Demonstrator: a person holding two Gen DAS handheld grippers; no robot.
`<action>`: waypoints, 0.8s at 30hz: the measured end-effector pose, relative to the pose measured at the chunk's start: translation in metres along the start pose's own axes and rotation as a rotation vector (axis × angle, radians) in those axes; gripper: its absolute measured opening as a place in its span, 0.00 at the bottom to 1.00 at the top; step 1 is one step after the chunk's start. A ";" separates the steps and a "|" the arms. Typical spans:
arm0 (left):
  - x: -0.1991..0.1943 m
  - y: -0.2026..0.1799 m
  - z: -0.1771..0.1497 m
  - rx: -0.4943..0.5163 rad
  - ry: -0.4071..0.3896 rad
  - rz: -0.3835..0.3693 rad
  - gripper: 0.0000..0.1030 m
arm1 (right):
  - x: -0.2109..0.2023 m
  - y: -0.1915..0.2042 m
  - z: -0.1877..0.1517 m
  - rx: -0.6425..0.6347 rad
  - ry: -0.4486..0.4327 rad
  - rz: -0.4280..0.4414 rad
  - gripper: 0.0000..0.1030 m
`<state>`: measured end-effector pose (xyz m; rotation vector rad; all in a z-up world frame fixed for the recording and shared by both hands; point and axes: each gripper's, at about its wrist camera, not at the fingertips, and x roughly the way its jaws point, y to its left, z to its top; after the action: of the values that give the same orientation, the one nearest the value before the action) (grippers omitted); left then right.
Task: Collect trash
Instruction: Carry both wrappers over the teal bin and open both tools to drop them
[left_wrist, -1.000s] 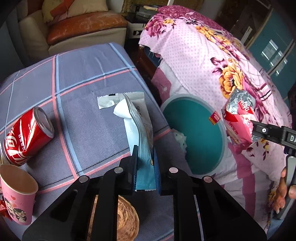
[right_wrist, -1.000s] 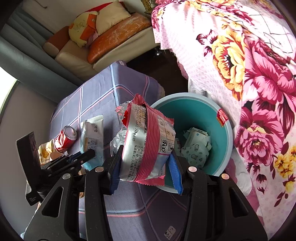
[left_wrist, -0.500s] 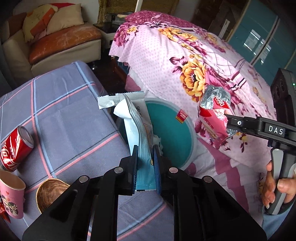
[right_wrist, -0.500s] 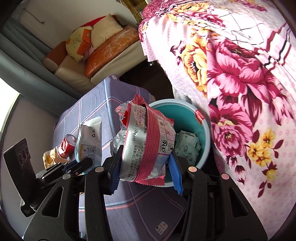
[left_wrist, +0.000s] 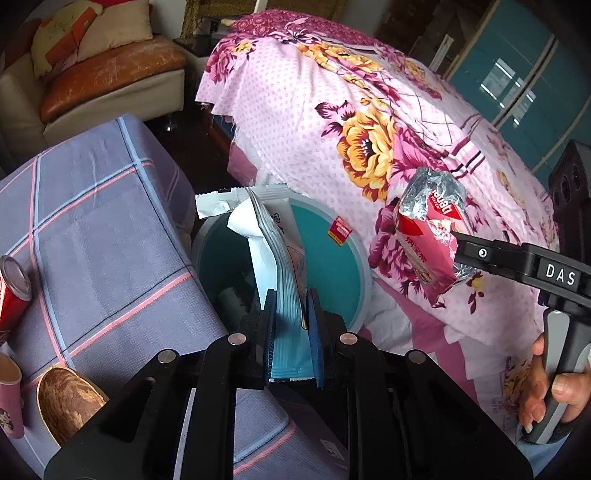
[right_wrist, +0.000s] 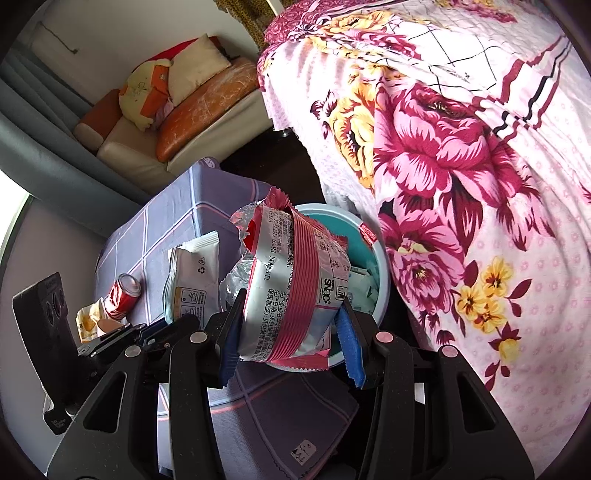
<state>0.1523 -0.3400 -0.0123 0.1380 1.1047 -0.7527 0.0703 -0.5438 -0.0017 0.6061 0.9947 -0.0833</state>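
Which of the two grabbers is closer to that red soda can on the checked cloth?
Left. The left gripper, holding a white wrapper over the teal bin, is nearer the can. The right gripper, holding a red snack bag, is farther.

Both wrappers (left_wrist: 280, 266) — now nearer bin (left_wrist: 364, 266)

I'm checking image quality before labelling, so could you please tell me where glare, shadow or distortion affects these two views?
Left wrist view: fisheye bends the bedspread edges; the bin interior sits in shadow. Right wrist view: the foil on the red snack bag glints, a blown-out patch sits at the left edge, dark vignette rings the corners.
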 end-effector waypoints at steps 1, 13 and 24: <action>0.000 0.000 0.002 -0.001 -0.003 0.002 0.20 | 0.001 0.000 0.001 -0.003 0.001 -0.004 0.43; -0.017 0.017 -0.003 -0.023 -0.058 0.070 0.88 | 0.022 0.018 0.010 -0.046 0.037 -0.024 0.43; -0.036 0.053 -0.022 -0.092 -0.058 0.075 0.91 | 0.047 0.040 0.008 -0.083 0.081 -0.020 0.43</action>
<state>0.1603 -0.2731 -0.0061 0.0788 1.0715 -0.6341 0.1160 -0.5052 -0.0186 0.5266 1.0775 -0.0349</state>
